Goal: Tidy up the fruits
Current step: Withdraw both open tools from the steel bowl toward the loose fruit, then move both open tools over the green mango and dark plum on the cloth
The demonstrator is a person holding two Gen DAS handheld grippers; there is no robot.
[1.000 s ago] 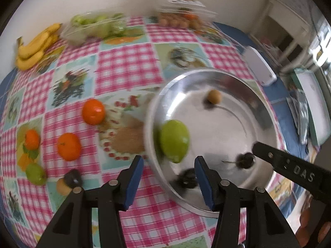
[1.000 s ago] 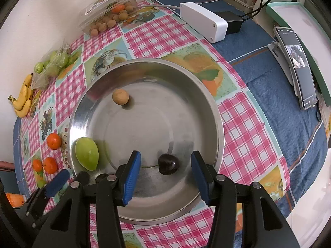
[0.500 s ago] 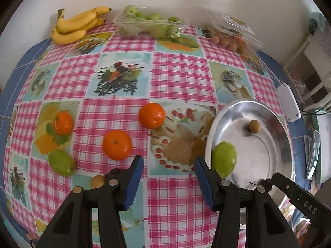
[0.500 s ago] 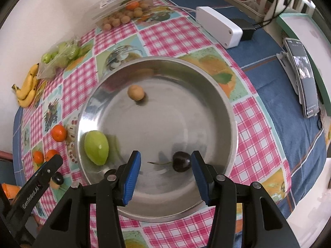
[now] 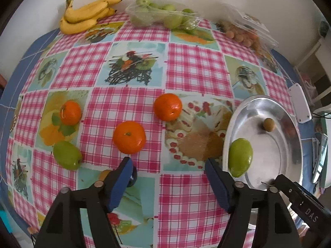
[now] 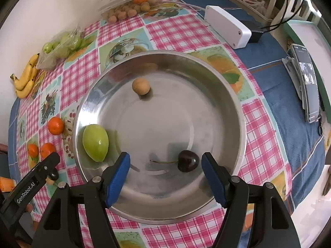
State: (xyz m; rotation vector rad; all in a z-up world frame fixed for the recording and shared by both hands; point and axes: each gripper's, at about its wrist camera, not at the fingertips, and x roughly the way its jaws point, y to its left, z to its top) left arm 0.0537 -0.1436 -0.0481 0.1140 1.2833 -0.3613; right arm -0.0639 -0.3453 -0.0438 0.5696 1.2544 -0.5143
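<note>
Steel bowl (image 6: 238,111) holds my dropped cherry (image 6: 187,161), a green fruit (image 6: 95,142) and a longan (image 6: 140,86); both my grippers (image 5: 167,177) (image 6: 165,172) have just opened, empty. Next, I judge: left gripper over the nearest tangerine (image 5: 129,140).

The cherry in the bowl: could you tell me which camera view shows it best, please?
The right wrist view: the cherry, stem and all, lies unobstructed in the bowl. In the left wrist view only a dark sliver and its stem show at the bowl's near edge, behind the right gripper.
</note>
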